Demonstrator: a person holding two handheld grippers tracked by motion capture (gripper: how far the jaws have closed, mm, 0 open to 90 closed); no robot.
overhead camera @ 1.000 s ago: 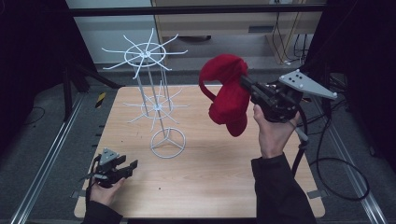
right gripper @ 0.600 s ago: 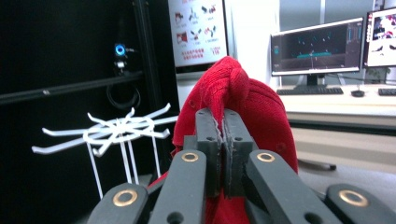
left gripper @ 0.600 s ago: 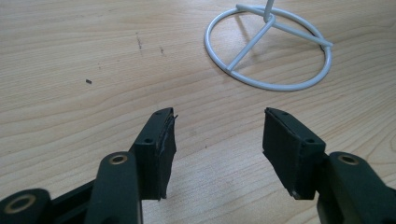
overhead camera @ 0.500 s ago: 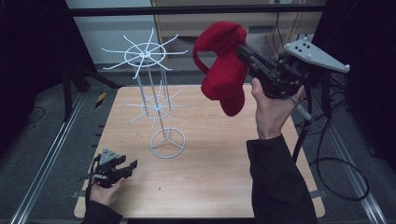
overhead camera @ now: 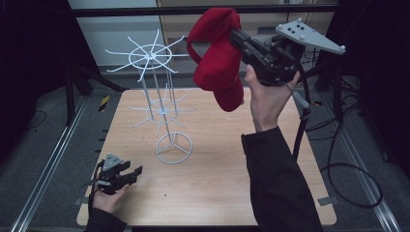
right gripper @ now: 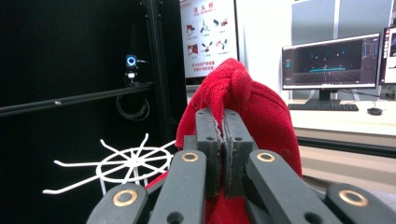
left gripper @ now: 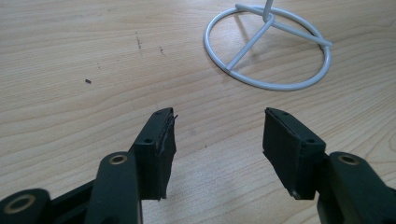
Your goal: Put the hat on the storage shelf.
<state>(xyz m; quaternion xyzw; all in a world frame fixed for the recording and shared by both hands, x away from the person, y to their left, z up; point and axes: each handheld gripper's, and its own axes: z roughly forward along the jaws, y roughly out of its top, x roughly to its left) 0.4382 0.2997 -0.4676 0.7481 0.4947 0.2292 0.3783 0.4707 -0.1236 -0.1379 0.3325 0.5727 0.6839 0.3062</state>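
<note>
Up goes red knitted hat (overhead camera: 217,63), higher than half-second back, right gripper (overhead camera: 241,41) jaws pinching its fabric, level with white wire rack (overhead camera: 153,57) top tier — hanging next, likely. Left gripper (overhead camera: 129,173) idle on wooden counter (overhead camera: 217,159), jaws spread.

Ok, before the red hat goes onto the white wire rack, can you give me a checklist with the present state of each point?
1. Right gripper shut on the red hat: ok.
2. Hat lifted clear of the table: ok.
3. Hat above the top ring of the white wire rack: not ok, it hangs to the side.
4. Rack upright on its base: ok.
5. Left gripper open, away from the rack base: ok.
6. Grip firmness: cannot tell.
</note>
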